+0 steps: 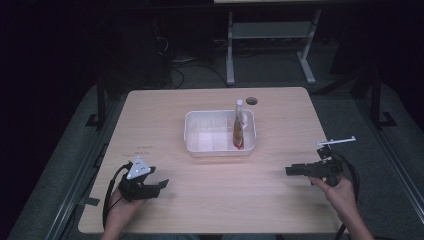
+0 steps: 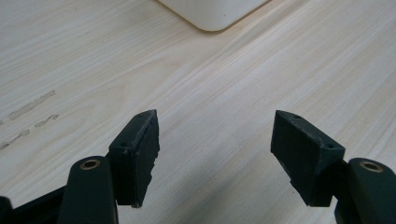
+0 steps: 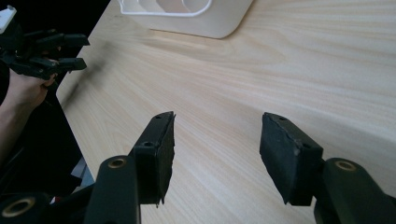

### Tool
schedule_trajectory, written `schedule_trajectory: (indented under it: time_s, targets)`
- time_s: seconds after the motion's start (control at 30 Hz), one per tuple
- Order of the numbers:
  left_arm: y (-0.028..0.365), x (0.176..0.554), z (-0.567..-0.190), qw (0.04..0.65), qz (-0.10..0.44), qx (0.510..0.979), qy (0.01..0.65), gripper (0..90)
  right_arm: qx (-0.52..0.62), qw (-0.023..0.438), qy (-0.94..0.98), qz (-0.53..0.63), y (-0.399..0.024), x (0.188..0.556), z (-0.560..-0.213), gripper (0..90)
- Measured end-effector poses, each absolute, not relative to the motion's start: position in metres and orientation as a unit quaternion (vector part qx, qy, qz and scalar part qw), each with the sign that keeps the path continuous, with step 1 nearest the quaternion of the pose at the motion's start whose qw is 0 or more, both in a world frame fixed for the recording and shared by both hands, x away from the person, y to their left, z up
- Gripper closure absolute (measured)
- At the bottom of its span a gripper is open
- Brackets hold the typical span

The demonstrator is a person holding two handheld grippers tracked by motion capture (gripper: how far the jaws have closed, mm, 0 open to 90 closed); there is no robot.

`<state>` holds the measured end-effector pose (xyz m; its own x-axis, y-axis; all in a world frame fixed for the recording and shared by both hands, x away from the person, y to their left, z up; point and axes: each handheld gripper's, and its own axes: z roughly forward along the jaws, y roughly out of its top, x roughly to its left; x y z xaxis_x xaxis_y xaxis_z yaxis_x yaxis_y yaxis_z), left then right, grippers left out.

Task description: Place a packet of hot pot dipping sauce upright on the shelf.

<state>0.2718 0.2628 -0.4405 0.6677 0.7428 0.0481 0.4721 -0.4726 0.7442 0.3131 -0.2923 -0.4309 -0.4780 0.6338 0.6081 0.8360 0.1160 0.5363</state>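
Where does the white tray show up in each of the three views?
High view: white tray at table centre, a bottle standing in its right end.
Left gripper view: one rounded corner at top centre.
Right gripper view: rim and corner along the top.
Shared landmark: the wooden table.

Dim lab, bare wooden table (image 1: 170,115), metal stand (image 1: 270,45), floor cables (image 1: 185,75)

a light wooden table (image 1: 165,115) fills the middle of the frame, lit from above. around it the room is dark. a grey floor (image 1: 280,75) shows at upper centre, where a white metal stand (image 1: 270,45) rises, with black cables (image 1: 185,75) to its left.
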Motion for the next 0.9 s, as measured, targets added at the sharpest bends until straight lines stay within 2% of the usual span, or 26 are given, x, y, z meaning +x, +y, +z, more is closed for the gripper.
schedule_trajectory:
  time_s: [0.9]
  targets:
    - [0.26,0.271,-0.441,0.364,0.184,0.84,0.359,32.0,-0.49,0.107,-0.743,-0.443,-0.287,0.285,-0.451,36.9]
